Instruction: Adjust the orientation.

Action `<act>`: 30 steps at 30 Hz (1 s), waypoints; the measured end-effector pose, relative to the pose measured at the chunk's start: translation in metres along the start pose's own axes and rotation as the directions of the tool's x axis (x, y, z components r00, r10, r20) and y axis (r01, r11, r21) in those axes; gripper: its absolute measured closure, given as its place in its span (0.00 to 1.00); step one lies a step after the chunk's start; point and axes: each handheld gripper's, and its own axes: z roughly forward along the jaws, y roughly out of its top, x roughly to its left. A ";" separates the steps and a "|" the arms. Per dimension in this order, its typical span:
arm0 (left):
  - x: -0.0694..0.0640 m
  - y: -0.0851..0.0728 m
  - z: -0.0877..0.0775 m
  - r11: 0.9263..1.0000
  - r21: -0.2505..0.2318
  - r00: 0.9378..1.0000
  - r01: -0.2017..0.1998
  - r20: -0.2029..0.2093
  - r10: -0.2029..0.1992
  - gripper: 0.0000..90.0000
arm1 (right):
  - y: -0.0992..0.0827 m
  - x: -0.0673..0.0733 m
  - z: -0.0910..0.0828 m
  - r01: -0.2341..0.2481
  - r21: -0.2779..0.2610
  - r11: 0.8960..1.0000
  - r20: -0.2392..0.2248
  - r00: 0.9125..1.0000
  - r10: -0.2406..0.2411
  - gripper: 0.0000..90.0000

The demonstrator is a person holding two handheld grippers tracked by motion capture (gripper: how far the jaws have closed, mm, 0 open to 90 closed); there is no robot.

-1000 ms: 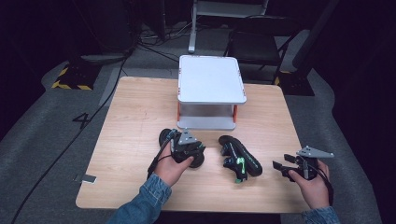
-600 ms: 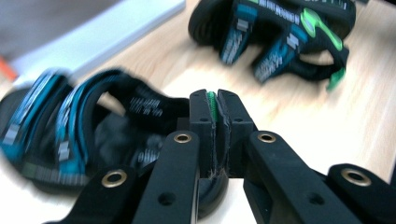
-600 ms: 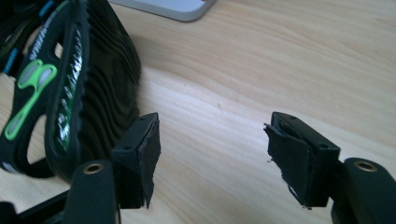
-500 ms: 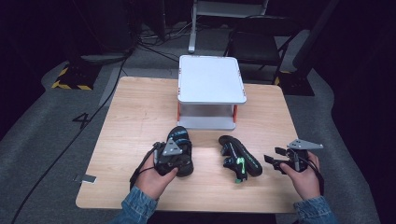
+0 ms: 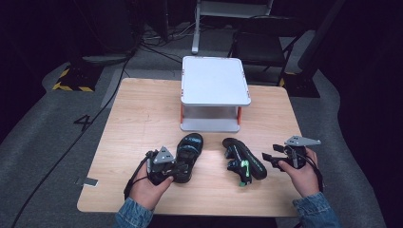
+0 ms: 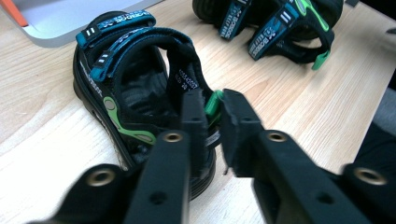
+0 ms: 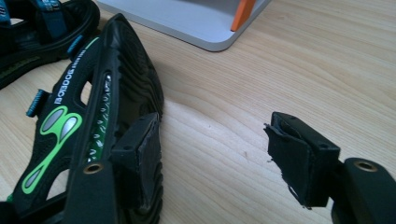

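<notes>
Jaws now closed on sandal heel (image 6: 205,100)

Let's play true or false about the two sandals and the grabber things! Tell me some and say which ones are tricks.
1. The left gripper pinches the heel of the upright sandal. True.
2. The other sandal stands flat on its sole. False: it lies on its side, sole toward the right gripper.
3. The right gripper's jaws are wide apart. True.
4. A sandal sits on top of the white stand. False: both sandals are on the wooden table.
5. The stand has orange posts. True.
</notes>
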 end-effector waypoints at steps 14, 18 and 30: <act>-0.009 0.010 0.003 0.999 0.002 0.999 -0.034 0.042 0.034 0.64 | -0.001 0.010 -0.009 0.013 -0.017 1.000 -0.008 1.000 -0.014 0.39; 0.001 0.016 -0.013 0.994 -0.100 0.999 -0.038 -0.029 0.036 0.47 | 0.006 0.020 -0.008 0.046 -0.026 0.999 -0.027 0.999 -0.046 0.39; 0.055 0.002 -0.037 0.987 -0.137 0.959 0.081 -0.258 -0.114 0.35 | 0.028 0.052 -0.006 0.148 -0.050 0.988 -0.063 0.987 -0.151 0.40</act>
